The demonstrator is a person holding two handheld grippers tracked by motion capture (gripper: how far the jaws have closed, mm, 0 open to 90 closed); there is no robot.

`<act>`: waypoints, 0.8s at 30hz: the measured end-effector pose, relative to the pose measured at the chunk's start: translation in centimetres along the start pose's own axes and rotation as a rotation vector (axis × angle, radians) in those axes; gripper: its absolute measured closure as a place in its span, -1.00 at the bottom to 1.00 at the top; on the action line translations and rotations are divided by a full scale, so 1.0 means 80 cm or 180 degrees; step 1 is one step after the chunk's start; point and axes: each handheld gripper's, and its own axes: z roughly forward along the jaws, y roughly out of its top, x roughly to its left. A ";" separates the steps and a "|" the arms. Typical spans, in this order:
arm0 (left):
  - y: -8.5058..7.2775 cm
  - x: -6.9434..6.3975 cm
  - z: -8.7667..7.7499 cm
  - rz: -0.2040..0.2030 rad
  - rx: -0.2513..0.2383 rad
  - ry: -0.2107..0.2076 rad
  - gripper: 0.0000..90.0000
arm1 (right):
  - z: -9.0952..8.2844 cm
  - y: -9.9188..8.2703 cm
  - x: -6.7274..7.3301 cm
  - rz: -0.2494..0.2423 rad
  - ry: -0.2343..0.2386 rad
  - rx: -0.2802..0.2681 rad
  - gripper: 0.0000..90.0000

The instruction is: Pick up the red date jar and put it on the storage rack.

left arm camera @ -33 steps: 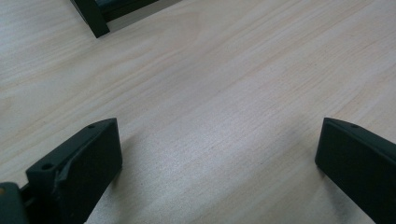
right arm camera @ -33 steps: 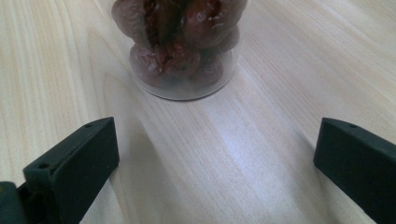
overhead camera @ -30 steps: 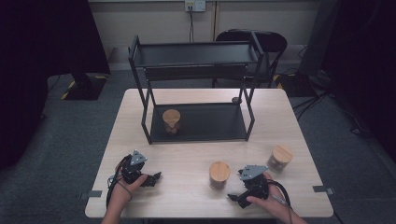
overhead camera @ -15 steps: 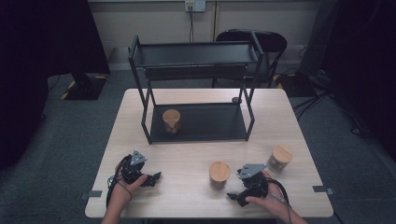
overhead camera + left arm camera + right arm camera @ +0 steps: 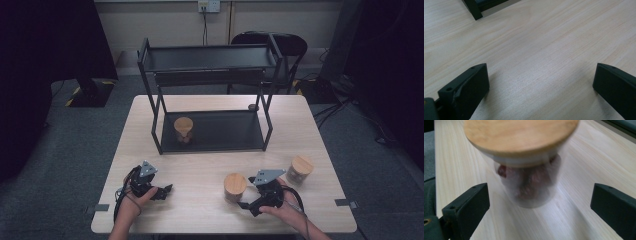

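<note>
From above, your right gripper (image 5: 248, 204) lies low at the near edge of the table (image 5: 210, 165), aimed left at the jar (image 5: 235, 186) with the wooden lid that stands just beside it. That view also gives you what the gripper cameras leave out: a second jar (image 5: 300, 168) off to the right near the table's edge, a third jar (image 5: 183, 129) on the bottom shelf of the black rack (image 5: 210, 60) at the back, and your left gripper (image 5: 166, 190) resting on the table, well apart from all three.

The right gripper view puts you close on the jar (image 5: 529, 170): clear glass, dark reddish pieces inside, lid tilted across the top of the picture, all of it blurred. It stands ahead of your jaws, between their lines but beyond the tips, and neither pad touches it.

Your right jaws stand wide apart and hold nothing. They have just been closing a little, then eased back.

The left gripper view looks along bare wood, with a rack foot (image 5: 472, 8) in the far corner. Those jaws are spread wide too, with nothing between them.
</note>
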 end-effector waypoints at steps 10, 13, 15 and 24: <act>0.000 0.000 0.000 -0.0001 -0.0001 0.0000 -1.00 | 0.016 0.006 0.005 -0.0019 0.0069 -0.0083 -0.92; 0.000 0.000 0.000 0.0000 0.0000 0.0000 -1.00 | 0.019 0.009 0.007 -0.0027 0.0089 -0.0132 -0.85; 0.000 0.000 0.000 0.0000 0.0000 0.0000 -1.00 | 0.022 0.010 0.007 -0.0033 0.0095 -0.0140 -0.81; 0.000 0.000 0.000 0.0000 0.0000 0.0000 -1.00 | 0.032 0.011 0.009 -0.0064 0.0112 -0.0192 -0.57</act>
